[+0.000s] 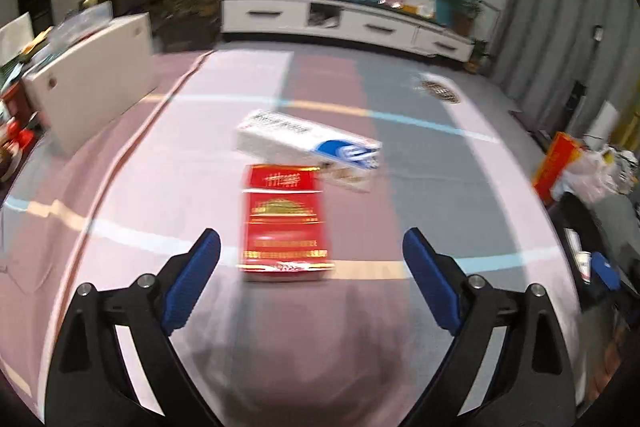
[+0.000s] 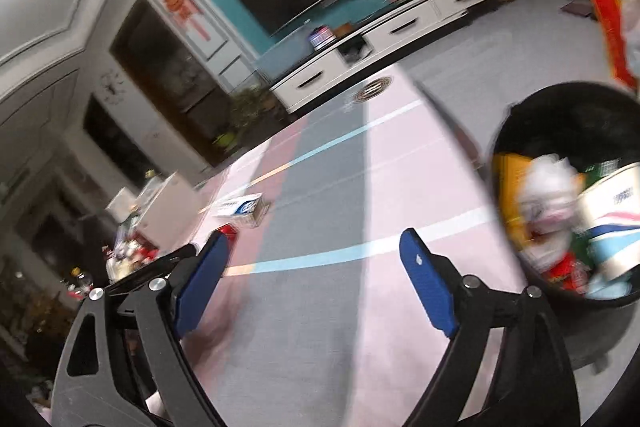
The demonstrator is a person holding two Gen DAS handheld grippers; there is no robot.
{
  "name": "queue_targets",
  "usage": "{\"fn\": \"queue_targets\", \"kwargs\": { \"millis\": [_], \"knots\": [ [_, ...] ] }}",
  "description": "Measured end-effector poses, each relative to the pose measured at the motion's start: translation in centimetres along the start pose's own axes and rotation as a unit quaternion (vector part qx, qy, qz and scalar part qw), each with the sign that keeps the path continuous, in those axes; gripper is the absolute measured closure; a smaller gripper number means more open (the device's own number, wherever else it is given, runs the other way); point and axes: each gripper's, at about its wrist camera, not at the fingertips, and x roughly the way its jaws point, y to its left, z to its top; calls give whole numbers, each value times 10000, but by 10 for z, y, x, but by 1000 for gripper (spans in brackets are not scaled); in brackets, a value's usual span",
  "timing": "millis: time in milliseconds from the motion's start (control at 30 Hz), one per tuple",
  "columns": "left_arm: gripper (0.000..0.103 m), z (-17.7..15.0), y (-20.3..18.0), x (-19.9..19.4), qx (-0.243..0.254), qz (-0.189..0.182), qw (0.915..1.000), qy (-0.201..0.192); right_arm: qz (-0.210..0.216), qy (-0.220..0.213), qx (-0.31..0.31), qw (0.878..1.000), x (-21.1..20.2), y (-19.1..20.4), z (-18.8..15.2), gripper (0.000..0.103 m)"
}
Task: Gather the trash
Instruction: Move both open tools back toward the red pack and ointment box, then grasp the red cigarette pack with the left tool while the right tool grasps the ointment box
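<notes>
Because the left tongs [image 1: 311, 255] gape wide around the red box [image 1: 285, 223] touching a white box [image 1: 308, 147], closing could nudge both askew, while the right tongs [image 2: 314, 255] hang open and empty beside the bin [image 2: 520, 123].

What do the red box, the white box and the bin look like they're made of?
Red box: likely glossy printed cardboard, with sharp folded edges and gold print. White box: also looks like printed cardboard, flat-sided with a blue logo. Bin: probably dark plastic with a smooth round rim, though blur leaves that uncertain.
</notes>
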Motion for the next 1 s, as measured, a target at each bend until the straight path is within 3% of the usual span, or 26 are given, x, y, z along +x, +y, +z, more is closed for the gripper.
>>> {"fn": "queue_targets", "kwargs": {
  "millis": [233, 433, 500, 567, 600, 867, 1000],
  "knots": [
    [11, -2, 11, 31, -24, 64, 9993, 358, 33, 462, -354, 9983, 43, 37, -6, 17],
    [11, 1, -1, 49, 187, 415, 9982, 390, -5, 661, -480, 9967, 52, 43, -17, 17],
    [16, 1, -3, 52, 167, 445, 9980, 411, -14, 668, -497, 9965, 52, 41, -16, 17],
    [43, 0, -4, 54, 196, 459, 9978, 446, -31, 665, -504, 9965, 51, 40, -16, 17],
    [47, -1, -4, 55, 230, 460, 9976, 462, -11, 686, -483, 9965, 51, 39, -16, 17],
    [46, 5, 7, 28, -65, 41, 9998, 201, -115, 787, -622, 9949, 59, 42, -20, 17],
    [46, 12, 44, 8, -668, 70, 9977, 50, -314, 869, -917, 9915, 64, 53, -25, 17]
  ]
}}
